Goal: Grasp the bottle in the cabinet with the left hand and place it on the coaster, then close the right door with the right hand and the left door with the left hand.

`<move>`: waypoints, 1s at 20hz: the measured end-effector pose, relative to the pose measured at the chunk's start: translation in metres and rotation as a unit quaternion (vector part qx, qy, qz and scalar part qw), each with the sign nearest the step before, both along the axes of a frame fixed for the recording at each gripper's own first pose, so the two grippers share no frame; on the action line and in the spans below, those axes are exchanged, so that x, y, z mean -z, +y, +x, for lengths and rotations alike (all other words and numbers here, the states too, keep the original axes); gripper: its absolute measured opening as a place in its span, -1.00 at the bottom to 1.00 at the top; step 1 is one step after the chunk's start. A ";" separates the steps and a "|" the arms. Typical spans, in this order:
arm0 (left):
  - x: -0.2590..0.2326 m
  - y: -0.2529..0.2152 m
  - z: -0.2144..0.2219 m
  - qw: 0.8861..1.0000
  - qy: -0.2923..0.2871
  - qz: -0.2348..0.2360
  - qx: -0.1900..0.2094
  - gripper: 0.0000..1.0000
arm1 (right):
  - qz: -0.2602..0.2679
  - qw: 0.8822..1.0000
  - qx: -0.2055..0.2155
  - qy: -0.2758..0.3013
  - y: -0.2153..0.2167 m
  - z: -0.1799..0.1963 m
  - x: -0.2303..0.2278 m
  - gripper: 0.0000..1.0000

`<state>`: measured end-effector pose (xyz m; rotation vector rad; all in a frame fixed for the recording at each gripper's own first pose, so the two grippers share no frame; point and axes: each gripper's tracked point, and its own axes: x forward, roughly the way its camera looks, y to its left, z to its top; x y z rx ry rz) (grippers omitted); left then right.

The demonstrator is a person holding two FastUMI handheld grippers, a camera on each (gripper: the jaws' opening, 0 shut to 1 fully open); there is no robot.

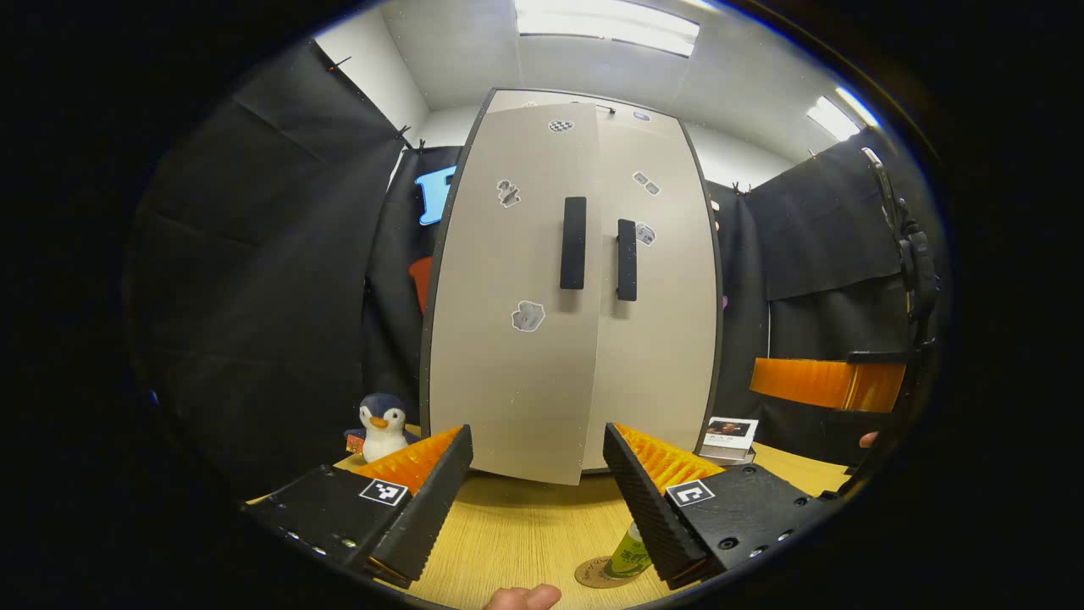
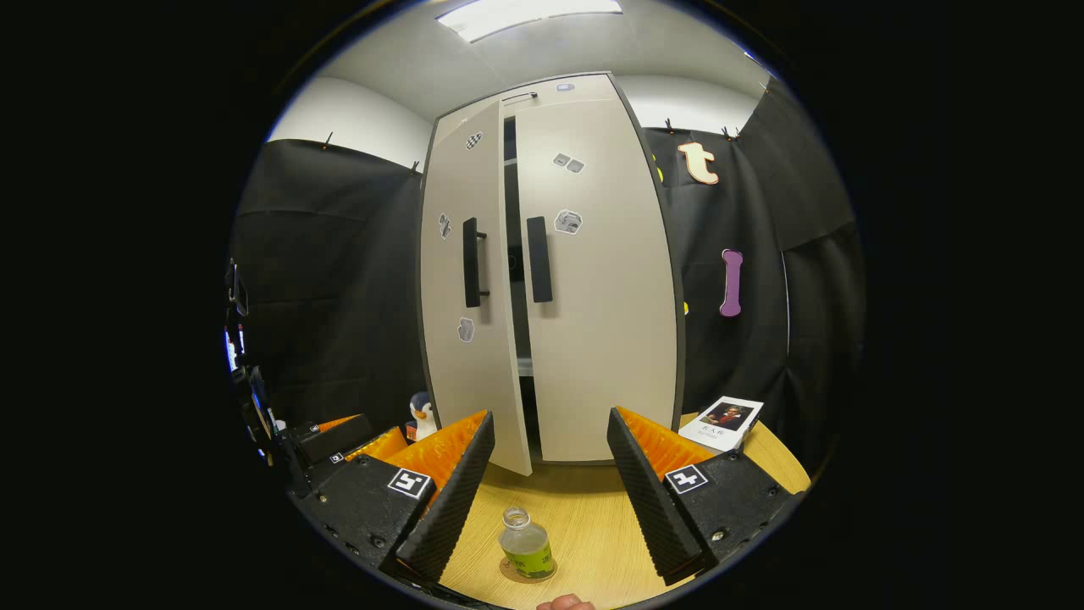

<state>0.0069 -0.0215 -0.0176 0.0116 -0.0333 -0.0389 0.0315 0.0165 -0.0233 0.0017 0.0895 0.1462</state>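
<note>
bottle (image 2: 526, 542) is already upright on the coaster (image 2: 528, 573), bottom centre of the right gripper view. right door (image 2: 603, 280) looks shut, left door (image 2: 468, 280) ajar - so it's dead ahead of the left claw (image 1: 535, 500), spread open, empty. right claw (image 2: 550, 500) open too.

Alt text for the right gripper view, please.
The cabinet's left door hangs ajar while the right door is shut. The bottle stands on the coaster on the table, between the open right gripper's fingers.
</note>
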 end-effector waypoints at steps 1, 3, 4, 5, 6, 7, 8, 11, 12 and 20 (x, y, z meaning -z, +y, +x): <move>0.001 0.000 0.000 1.000 0.002 0.000 0.001 0.89 | -0.001 1.000 0.000 0.000 0.000 0.000 -0.001 0.65; 0.001 0.000 -0.001 1.000 0.001 0.000 0.001 0.90 | -0.003 1.000 0.002 -0.002 -0.001 -0.001 -0.002 0.65; 0.000 0.001 -0.001 1.000 0.000 0.000 0.001 0.90 | -0.002 1.000 0.003 -0.002 -0.002 -0.001 -0.002 0.65; 0.000 0.000 -0.001 1.000 0.000 -0.001 0.002 0.90 | -0.001 1.000 0.003 -0.001 -0.002 0.000 0.000 0.65; 0.001 0.000 -0.001 1.000 0.000 -0.001 0.002 0.90 | 0.000 1.000 0.003 0.001 -0.001 0.000 0.001 0.65; 0.001 -0.001 -0.001 1.000 0.000 -0.001 0.003 0.90 | 0.000 1.000 0.002 0.003 -0.001 -0.001 0.002 0.65; 0.001 -0.001 -0.001 1.000 0.001 0.000 0.004 1.00 | -0.001 1.000 0.004 0.004 -0.002 -0.001 0.001 0.65; 0.002 0.000 -0.002 1.000 0.002 0.001 0.003 0.80 | -0.001 1.000 0.009 -0.003 -0.005 -0.001 -0.003 0.65; 0.002 0.000 -0.002 1.000 0.002 0.001 0.002 0.90 | 0.000 1.000 0.009 -0.002 -0.006 -0.001 -0.002 0.65; 0.002 0.003 -0.002 1.000 0.000 0.001 -0.001 0.90 | 0.006 1.000 0.006 0.001 -0.002 -0.001 -0.001 0.65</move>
